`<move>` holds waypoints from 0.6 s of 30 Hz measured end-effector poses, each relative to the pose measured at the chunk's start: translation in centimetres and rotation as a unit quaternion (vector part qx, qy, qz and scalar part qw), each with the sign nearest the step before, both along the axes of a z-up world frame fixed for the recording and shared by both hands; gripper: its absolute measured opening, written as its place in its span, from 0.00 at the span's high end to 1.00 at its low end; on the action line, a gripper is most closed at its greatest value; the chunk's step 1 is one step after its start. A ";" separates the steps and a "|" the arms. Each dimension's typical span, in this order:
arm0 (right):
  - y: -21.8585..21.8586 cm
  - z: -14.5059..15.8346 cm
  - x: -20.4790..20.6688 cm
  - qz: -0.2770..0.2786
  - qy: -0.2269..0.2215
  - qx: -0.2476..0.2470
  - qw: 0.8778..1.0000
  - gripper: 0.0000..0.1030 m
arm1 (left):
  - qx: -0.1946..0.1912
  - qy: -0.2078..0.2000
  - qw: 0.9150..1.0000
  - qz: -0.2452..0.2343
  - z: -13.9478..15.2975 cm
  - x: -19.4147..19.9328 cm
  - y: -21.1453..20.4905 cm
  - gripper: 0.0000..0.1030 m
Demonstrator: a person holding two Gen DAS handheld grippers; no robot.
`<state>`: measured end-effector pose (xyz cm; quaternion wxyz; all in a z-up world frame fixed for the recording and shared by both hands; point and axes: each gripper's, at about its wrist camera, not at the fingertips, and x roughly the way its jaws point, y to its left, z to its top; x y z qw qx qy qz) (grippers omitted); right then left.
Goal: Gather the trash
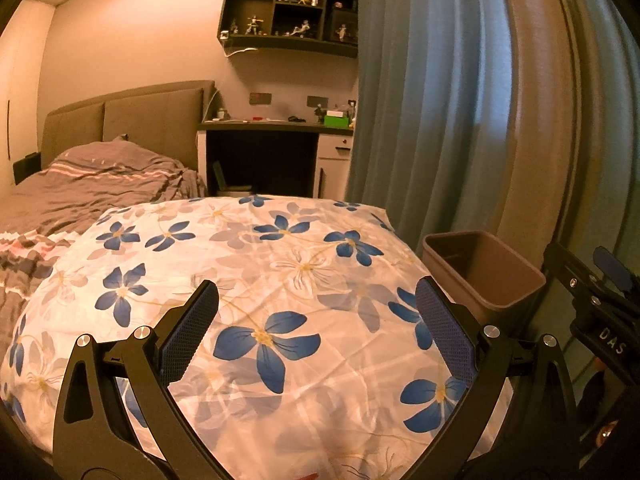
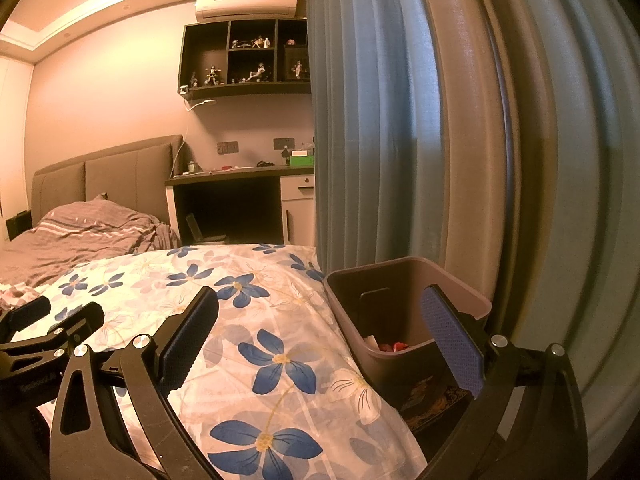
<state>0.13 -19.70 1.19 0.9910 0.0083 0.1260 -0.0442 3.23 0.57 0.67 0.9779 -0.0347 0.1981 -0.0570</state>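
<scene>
A brown plastic trash bin (image 2: pixel 404 292) stands beside the bed at the right, against the curtain. Red and white scraps of trash (image 2: pixel 390 346) lie in its bottom. In the left wrist view the bin (image 1: pixel 486 276) shows at the right, its inside dark. My left gripper (image 1: pixel 318 320) is open and empty above the flowered bedspread (image 1: pixel 260 272). My right gripper (image 2: pixel 320 336) is open and empty, its right finger over the bin and its left finger over the bedspread (image 2: pixel 240 340). I see no loose trash on the bedspread.
A blue-grey curtain (image 2: pixel 400 140) hangs right behind the bin. A grey striped duvet (image 1: pixel 92 188) lies on the far half of the bed. A desk (image 1: pixel 276 128) with small items stands beyond, under a dark wall shelf (image 1: pixel 288 12). The other gripper (image 1: pixel 600 312) shows at the far right.
</scene>
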 end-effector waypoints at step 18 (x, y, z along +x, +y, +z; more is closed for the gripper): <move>-0.1 -0.1 0.0 -0.001 0.000 0.002 1.000 0.06 | 0.002 -0.008 1.000 0.004 0.3 -0.4 -0.1 0.12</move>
